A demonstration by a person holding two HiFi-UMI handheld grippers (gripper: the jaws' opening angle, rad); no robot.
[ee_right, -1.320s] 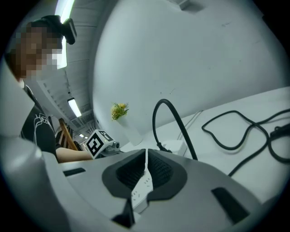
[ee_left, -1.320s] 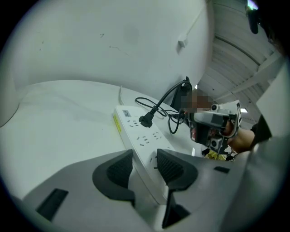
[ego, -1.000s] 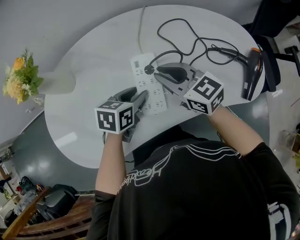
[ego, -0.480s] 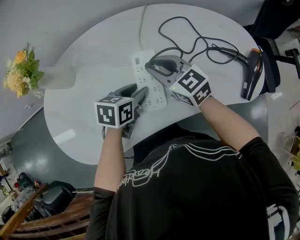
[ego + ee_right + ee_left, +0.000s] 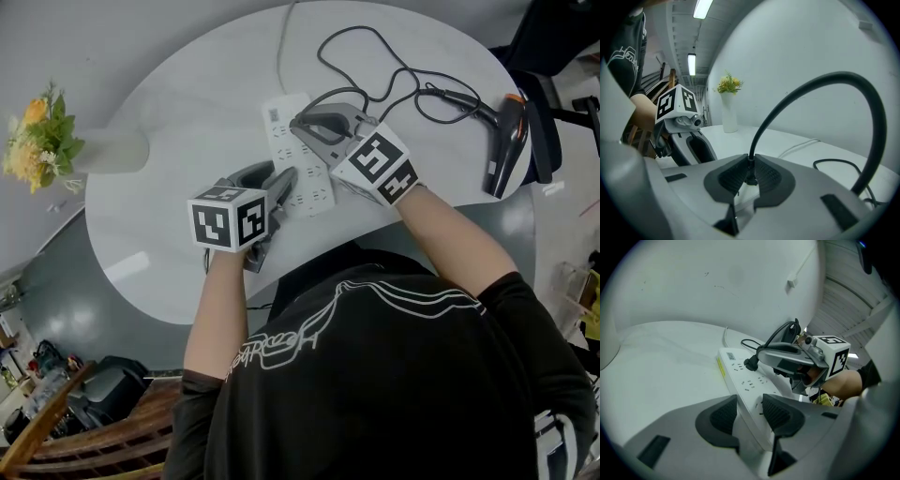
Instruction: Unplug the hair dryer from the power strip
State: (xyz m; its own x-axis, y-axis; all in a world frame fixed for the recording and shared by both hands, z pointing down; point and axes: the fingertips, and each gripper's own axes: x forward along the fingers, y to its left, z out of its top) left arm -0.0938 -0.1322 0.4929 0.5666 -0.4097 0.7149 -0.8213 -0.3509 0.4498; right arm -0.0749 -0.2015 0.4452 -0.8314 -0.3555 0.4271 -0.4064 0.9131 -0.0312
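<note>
**White worktop: plug clamped, strip gripped**

White and oval, the worktop [image 5: 178, 122] is seen in the head view against a grey floor [image 5: 56, 281]. The power strip [image 5: 281, 127] lies near its middle, and the strip's white lead [image 5: 281, 47] runs off the far edge. The left tongs [image 5: 284, 180] are laid at the strip's near end and the right tongs [image 5: 300, 122] at its far end. Much of the strip's right side is covered by the right tongs and their marker cube [image 5: 377, 167]. The hair dryer [image 5: 506, 141] lies well apart at the worktop's right edge. Its black cord [image 5: 375, 56] is looped over the surface between dryer and strip. A white vase [image 5: 108, 150] of flowers stands well apart to the left, and a dark chair [image 5: 548, 131] is seen just beyond the dryer.

In the left gripper view the tongs are narrowly set, and the strip's near corner is held between the pads [image 5: 723, 416]. Farther along, the black plug [image 5: 750, 364] is seated on the strip, with the right tongs over it.

In the right gripper view the tongs are closed on the plug, which is pinched between the pads [image 5: 733, 177]. The cord is seen arching up and over to the right. The left tongs and the vase are seen beyond, to the left.
</note>
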